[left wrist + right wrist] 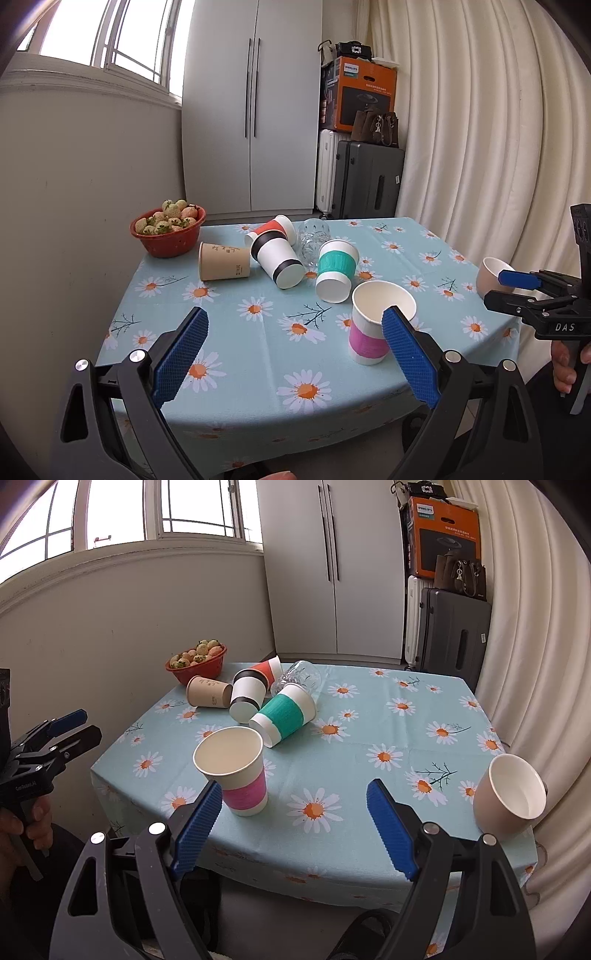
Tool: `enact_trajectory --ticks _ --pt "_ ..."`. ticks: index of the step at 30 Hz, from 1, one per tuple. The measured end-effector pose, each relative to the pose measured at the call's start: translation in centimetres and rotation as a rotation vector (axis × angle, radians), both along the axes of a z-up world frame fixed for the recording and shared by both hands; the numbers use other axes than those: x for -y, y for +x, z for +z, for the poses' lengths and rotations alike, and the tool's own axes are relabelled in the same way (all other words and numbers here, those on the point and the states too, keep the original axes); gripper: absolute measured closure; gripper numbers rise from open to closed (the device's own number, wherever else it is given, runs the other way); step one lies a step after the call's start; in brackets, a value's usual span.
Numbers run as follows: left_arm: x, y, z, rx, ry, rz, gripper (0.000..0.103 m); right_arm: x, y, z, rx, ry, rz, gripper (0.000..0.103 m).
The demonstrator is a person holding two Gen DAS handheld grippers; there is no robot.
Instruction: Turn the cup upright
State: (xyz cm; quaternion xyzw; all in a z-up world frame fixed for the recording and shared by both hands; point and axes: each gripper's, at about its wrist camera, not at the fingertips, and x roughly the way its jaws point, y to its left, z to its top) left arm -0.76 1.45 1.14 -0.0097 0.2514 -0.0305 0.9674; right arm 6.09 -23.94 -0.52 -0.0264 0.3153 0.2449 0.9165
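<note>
A pink-banded paper cup (373, 325) (236, 771) stands upright near the table's front edge. Behind it, several cups lie on their sides: a green-banded cup (334, 271) (284, 714), a black-banded cup (277, 260) (247, 696), a brown cup (223, 261) (208, 691), a red-banded cup (273, 227) (266, 668) and a clear glass (314, 236) (299, 677). A beige cup (509, 794) (493, 277) stands upright at the right edge. My left gripper (295, 325) (75, 725) is open and empty above the front edge. My right gripper (295, 797) (506, 286) is open and empty, held off the front edge.
A red colander of strawberries (168, 230) (197, 662) sits at the table's far left corner. The table has a daisy-print cloth (258, 362) (369, 720). A wall is at the left, a curtain (480, 147) at the right, and suitcases (360, 179) and a cupboard behind.
</note>
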Motion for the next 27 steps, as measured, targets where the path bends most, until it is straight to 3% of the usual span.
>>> enact_trajectory --ticks 12,18,27 --pt "0.3 -0.9 0.3 0.036 -0.014 0.005 0.010 0.9 -1.3 0.5 0.059 0.026 -0.020 0.021" --pt "0.8 -1.4 0.1 0.031 -0.009 -0.014 0.010 1.8 -1.1 0.7 0.041 0.068 -0.052 0.019" --pt "0.4 -1.4 0.1 0.032 -0.029 -0.013 0.010 1.0 -1.4 0.5 0.047 0.038 -0.043 0.019"
